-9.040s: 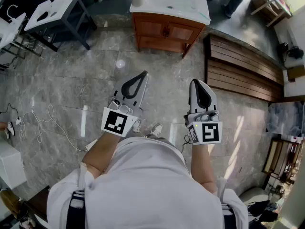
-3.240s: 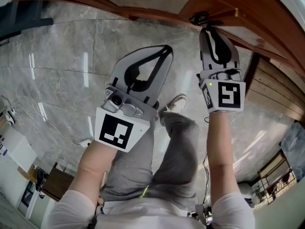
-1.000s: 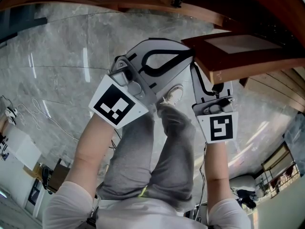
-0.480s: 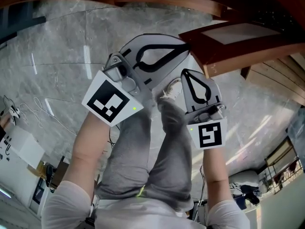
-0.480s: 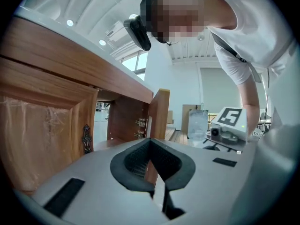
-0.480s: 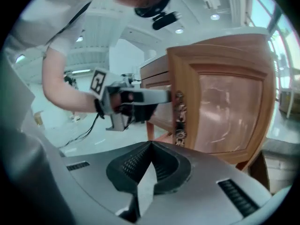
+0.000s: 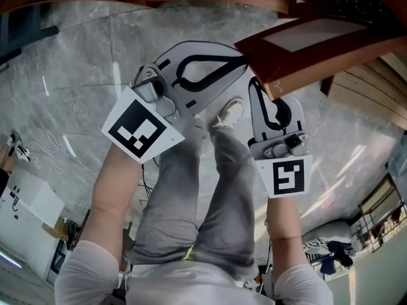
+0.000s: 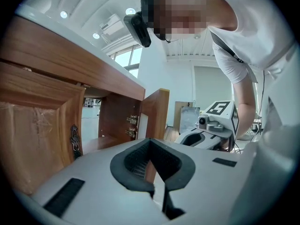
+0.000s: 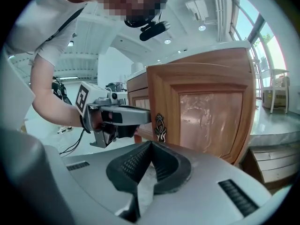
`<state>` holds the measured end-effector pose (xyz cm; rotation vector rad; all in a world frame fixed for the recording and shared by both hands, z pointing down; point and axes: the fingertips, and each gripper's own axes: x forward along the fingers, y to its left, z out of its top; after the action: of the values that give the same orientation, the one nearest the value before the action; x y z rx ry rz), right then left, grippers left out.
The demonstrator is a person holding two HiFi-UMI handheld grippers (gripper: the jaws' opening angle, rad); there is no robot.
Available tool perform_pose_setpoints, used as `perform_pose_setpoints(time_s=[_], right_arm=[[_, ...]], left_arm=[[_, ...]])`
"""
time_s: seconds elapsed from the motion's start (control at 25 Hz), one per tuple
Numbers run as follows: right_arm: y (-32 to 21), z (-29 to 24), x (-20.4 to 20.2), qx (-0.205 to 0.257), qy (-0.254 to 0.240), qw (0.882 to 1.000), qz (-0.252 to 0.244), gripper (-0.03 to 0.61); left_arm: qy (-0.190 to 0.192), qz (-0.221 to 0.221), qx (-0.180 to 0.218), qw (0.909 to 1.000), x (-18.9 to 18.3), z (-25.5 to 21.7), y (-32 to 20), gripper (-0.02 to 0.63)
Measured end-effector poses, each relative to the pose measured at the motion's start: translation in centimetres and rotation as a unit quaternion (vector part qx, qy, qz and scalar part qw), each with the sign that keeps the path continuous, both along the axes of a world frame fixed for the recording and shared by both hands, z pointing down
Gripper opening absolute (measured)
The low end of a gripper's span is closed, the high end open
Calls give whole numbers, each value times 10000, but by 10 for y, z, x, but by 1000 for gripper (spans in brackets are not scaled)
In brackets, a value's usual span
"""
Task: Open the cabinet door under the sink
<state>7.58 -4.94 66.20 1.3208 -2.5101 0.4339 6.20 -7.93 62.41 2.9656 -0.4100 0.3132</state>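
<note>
Now, seen from above, one cabinet door (image 7: pixel 311 40) stands swung open toward me, under the white sink top (image 8: pixel 47 11) and above a grey stone floor (image 7: pixel 70 81). My left hand-held gripper (image 8: pixel 150 143) is clenched on nothing, its tip close to the open door's free edge. My right hand-held gripper (image 9: pixel 151 146) is also clenched and empty, pointing at the door's front, near its small ornate metal handle (image 9: pixel 160 127). The other door (image 8: pixel 37 135) is closed.
</note>
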Motion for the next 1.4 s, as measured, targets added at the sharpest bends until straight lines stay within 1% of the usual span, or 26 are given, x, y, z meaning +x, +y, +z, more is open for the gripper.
perform_pose_setpoints(time_s=[0.2, 0.36, 0.52, 0.72, 0.88, 1.0, 1.08, 1.2, 1.4], right_arm=[[13, -10, 9, -38, -142, 9997, 175, 32], [24, -12, 14, -112, -101, 9997, 206, 32], [35, -15, 27, -176, -55, 9992, 349, 32], [53, -18, 52, -277, 1, 9973, 682, 32], [67, -28, 70, -322, -3, 9953, 908, 32], [78, -38, 81, -341, -54, 9937, 1064, 32], [89, -42, 89, -391, -77, 9923, 1175, 32], [100, -49, 99, -427, -59, 9907, 1289, 32], [109, -64, 119, -417, -32, 9881, 1479, 32]], left_arm=[[-159, 198, -143, 9996, 10, -1, 15, 3], [-191, 589, -212, 9979, 26, -2, 38, 3], [-136, 516, -349, 9980, 30, -3, 48, 3], [-203, 920, -285, 9951, 52, -5, 71, 5], [-177, 944, -436, 9944, 64, -6, 84, 5], [-247, 893, -560, 9941, 73, -5, 90, 5], [-307, 893, -562, 9939, 82, -5, 96, 5], [-413, 1042, -512, 9924, 96, -7, 105, 5], [-595, 1149, -608, 9897, 118, -6, 118, 5]])
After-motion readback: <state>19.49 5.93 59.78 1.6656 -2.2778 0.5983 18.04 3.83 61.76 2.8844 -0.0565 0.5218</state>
